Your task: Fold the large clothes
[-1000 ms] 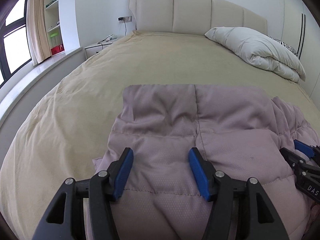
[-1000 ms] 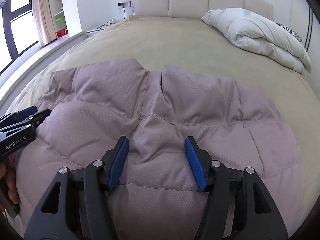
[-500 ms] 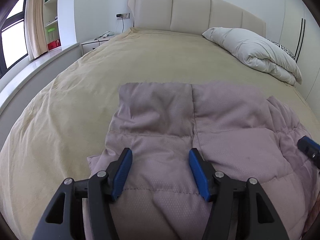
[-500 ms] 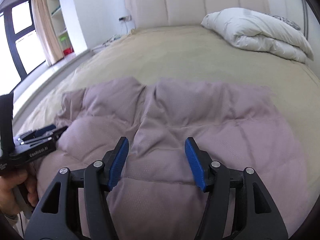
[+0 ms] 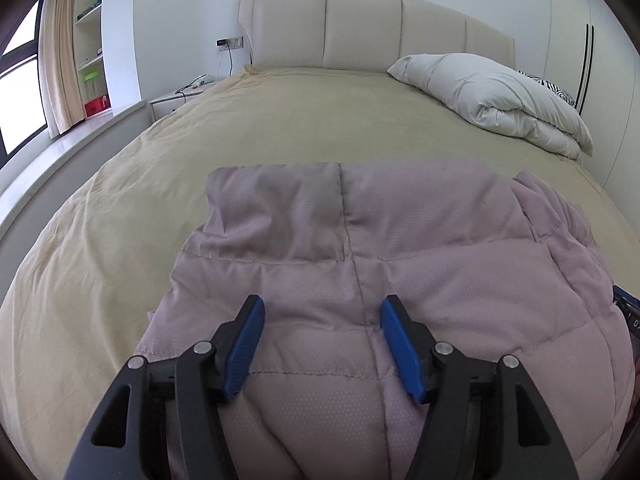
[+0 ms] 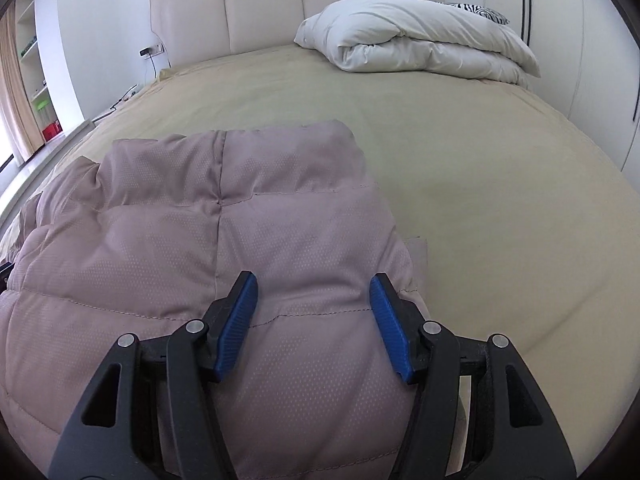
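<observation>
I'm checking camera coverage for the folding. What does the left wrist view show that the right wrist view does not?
Only the left wrist view shows the window, the jacket's left edge against the bedspread, and the tip of the right gripper at the frame's right edge. Only the right wrist view shows the jacket's right edge and the open bedspread to its right. Both show the mauve quilted jacket, the beige bed, the white duvet, the headboard, and open jaws over the jacket.

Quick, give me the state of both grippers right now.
Left gripper: open, holding nothing, over the mauve puffer jacket.
Right gripper: open, holding nothing, over the same jacket.
</observation>
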Available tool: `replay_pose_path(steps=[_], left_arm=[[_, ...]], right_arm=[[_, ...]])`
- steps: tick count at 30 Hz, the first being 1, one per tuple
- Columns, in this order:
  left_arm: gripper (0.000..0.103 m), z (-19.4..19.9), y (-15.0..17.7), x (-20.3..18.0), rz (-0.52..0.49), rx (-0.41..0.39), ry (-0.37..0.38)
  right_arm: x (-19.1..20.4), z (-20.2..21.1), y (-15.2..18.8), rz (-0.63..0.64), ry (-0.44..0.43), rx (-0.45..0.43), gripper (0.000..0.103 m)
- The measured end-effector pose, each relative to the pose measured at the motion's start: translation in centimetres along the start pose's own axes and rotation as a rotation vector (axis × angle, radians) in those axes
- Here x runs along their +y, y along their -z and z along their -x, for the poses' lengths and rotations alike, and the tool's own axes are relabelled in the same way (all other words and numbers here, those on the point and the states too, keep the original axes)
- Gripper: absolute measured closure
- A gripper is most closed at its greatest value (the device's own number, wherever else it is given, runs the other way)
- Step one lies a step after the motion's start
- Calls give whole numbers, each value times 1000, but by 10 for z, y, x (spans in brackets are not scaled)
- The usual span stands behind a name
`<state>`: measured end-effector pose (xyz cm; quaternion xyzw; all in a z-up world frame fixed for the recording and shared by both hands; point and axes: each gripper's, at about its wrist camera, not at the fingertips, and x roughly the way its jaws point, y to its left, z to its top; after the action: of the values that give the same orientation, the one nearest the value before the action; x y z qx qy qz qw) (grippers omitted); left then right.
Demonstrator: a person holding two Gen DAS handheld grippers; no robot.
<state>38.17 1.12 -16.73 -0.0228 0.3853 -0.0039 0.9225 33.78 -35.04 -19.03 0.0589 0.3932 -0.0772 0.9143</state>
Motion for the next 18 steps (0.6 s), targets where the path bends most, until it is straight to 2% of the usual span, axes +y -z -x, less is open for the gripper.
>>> replay_pose_path(steps=[7,13,16,18], left_arm=[[36,-15,1,1,12,-3,22],[36,-15,2,2,16,-1,26],[37,0,-3,7,8,30,27],[37,26,-1,17,29,0,28]], right_arm=[[-13,-17,7,-47,-44,5,45],[-5,-21,3,-32,-23,-4,45],[1,-9,9,-23,-9,21,45],[6,9,1,-29,20,49,45]])
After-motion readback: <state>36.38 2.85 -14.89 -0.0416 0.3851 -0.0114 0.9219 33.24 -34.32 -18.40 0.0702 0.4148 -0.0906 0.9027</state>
